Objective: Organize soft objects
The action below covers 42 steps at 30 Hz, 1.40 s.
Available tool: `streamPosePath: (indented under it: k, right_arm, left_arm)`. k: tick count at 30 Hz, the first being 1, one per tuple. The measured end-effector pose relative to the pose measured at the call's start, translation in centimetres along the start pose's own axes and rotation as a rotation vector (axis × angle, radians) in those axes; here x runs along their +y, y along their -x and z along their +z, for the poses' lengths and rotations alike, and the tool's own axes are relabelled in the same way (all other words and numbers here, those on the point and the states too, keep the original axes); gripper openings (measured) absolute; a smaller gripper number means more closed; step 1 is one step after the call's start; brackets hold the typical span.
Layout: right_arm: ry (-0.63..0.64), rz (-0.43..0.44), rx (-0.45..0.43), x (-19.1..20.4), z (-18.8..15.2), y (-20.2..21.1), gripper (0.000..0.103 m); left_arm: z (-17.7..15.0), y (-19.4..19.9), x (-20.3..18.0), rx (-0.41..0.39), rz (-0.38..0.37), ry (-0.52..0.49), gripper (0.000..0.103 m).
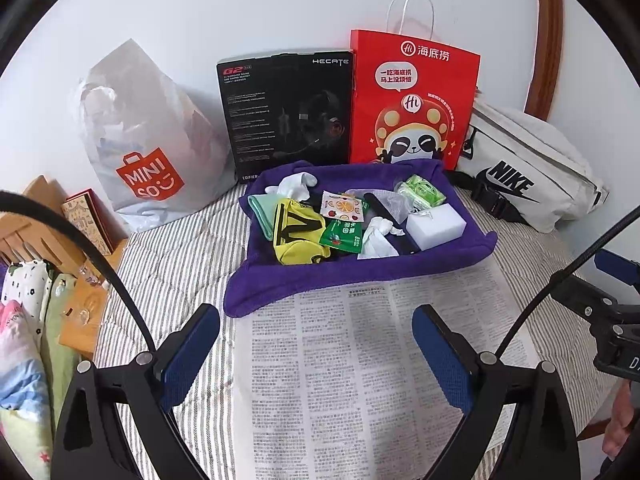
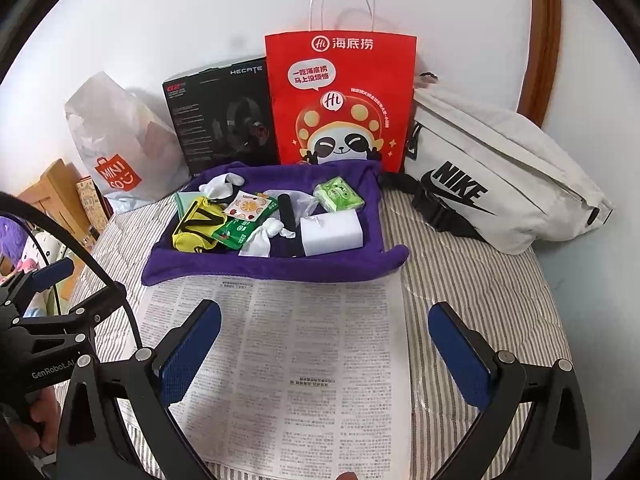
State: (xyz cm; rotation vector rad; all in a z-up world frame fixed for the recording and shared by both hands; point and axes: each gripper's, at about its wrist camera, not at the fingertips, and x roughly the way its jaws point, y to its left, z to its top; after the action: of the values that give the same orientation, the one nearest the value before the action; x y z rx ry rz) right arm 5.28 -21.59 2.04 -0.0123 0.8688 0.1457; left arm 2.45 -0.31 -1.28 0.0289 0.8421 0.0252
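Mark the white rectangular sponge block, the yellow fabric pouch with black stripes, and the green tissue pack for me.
white rectangular sponge block (image 2: pixel 332 233): right wrist view, front face.
yellow fabric pouch with black stripes (image 2: pixel 196 229): right wrist view, striped top.
green tissue pack (image 1: pixel 420 191): left wrist view, wrapper's top.

Left gripper (image 1: pixel 316 328): jaws spread wide, nothing between them; blue-padded fingers (image 1: pixel 191 356) angle outward from black linkage arms.
Right gripper (image 2: pixel 325 326): jaws likewise spread wide and empty; blue pads (image 2: pixel 460 356) face inward across the gap.
Relative pose: both grippers level, side by side, pointing forward; each shows at the edge of the other's wrist view.
Left hand (image 2: pixel 38 420): wrapped around the left gripper's black handle, partly hidden.
Right hand (image 1: pixel 618 420): only a sliver shows at the frame's lower right edge.
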Motion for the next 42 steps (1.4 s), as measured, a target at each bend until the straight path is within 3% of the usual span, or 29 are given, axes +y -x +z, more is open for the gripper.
streamPosePath:
  k: [42]
  right_arm:
    - [-0.002,0.01,-0.004,-0.32,-0.39,0.74,0.102]
  left_arm:
    - [-0.39,0.33,-0.05,0.012,0.01,-0.013,0.098]
